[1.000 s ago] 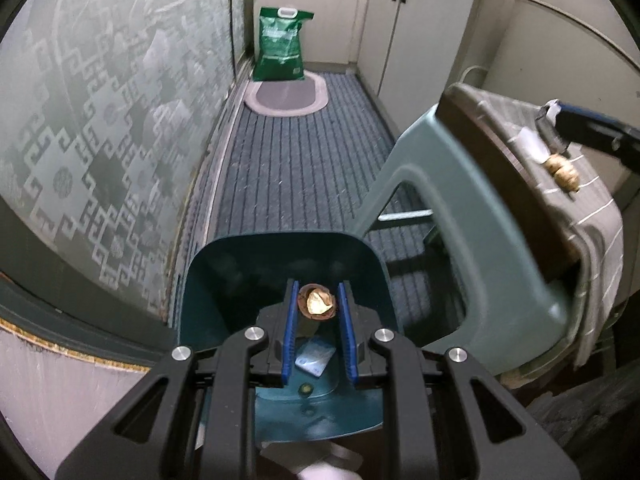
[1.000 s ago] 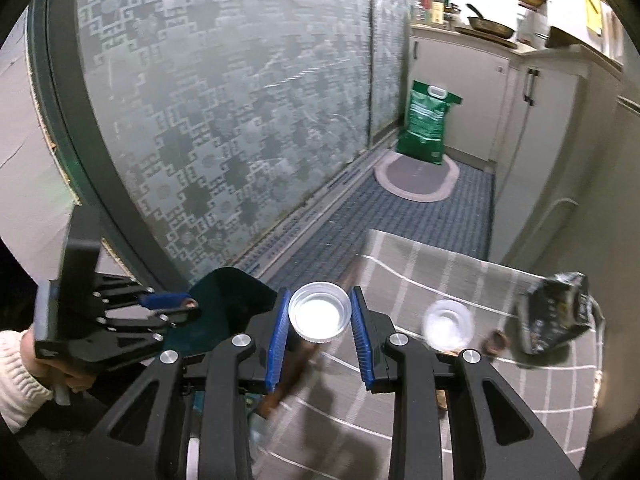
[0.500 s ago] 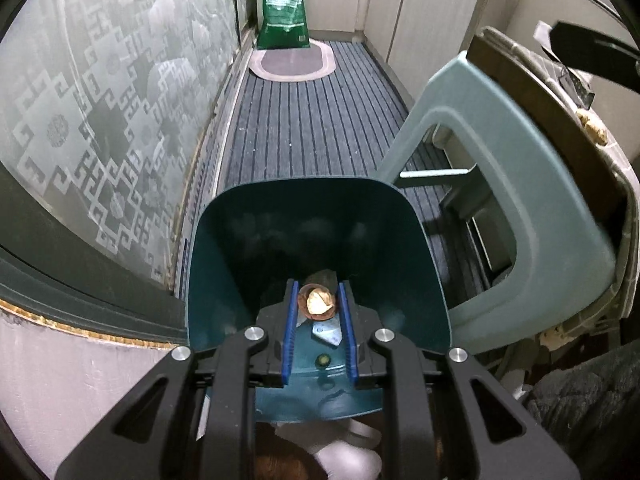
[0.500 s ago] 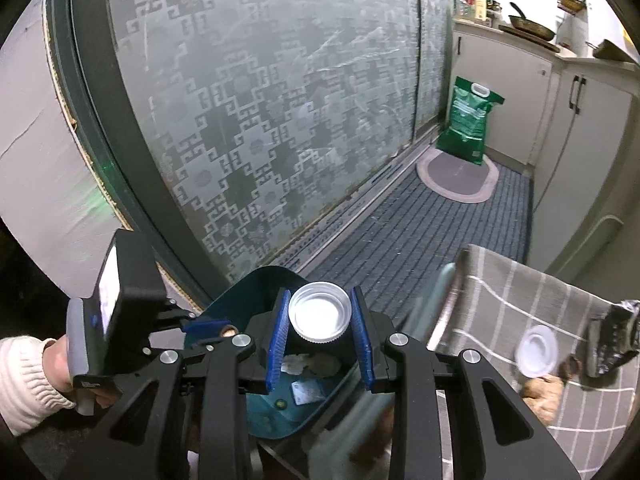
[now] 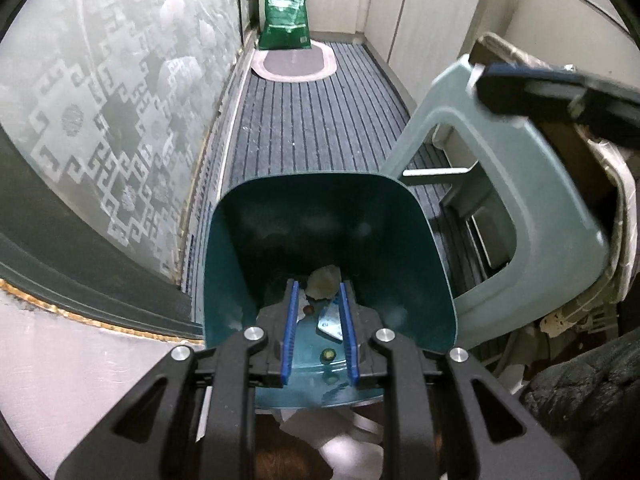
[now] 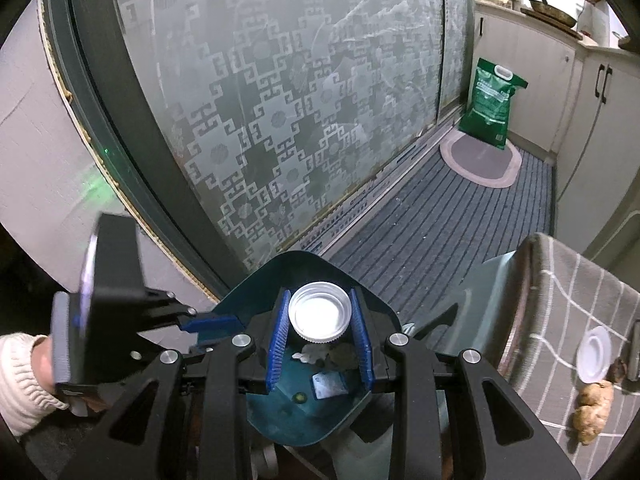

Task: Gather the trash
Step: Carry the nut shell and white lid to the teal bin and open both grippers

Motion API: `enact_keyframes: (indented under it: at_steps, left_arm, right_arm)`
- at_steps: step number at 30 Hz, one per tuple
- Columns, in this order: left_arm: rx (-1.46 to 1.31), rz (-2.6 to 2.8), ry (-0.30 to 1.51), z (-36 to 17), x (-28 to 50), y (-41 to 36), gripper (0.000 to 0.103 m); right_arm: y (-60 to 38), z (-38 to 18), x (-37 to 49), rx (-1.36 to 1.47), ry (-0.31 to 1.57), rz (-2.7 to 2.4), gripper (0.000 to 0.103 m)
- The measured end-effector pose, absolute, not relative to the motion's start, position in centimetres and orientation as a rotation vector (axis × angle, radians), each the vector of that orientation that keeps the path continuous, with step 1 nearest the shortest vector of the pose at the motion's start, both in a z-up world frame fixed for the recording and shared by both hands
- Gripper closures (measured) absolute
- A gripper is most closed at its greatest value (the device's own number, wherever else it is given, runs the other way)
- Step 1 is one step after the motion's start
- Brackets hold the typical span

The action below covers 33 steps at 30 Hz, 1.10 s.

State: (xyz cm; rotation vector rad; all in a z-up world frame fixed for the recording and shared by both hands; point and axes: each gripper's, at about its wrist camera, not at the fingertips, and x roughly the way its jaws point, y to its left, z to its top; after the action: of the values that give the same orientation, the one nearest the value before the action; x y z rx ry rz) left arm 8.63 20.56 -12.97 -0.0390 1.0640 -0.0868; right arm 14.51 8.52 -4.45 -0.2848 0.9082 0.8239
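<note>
Right hand-held gripper (image 6: 320, 320) clamped on white cap (image 6: 319, 315), directly over the bin (image 6: 384, 312) mouth, straight drop; left hand-held gripper (image 5: 318, 300) nearly closed, empty inside bin, scraps (image 5: 324, 286) just past its tips.

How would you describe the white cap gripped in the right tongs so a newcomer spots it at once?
Start at the dark teal plastic bin below the patterned frosted glass door. Directly over its opening, the right tongs pinch a round white ribbed plastic cap, hollow side up. Unlike the flat white lid on the checked cloth, it is held in the air.
</note>
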Motion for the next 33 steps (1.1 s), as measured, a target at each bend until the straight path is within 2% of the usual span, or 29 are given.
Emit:
enact_keyframes:
  at_steps: [7,33]
  left_arm:
    - [-0.068,-0.062,0.992,-10.3,7.5,21.6,0.084]
    - [-0.155,-0.015,0.816,-2.4,4.1,24.1,0.084]
  right_arm:
    - [10.4,-6.3,14.2,-0.315,0.944,0.837,0.073]
    - [14.2,-12.8,13.2,-0.422,1.095,0.855,0.072]
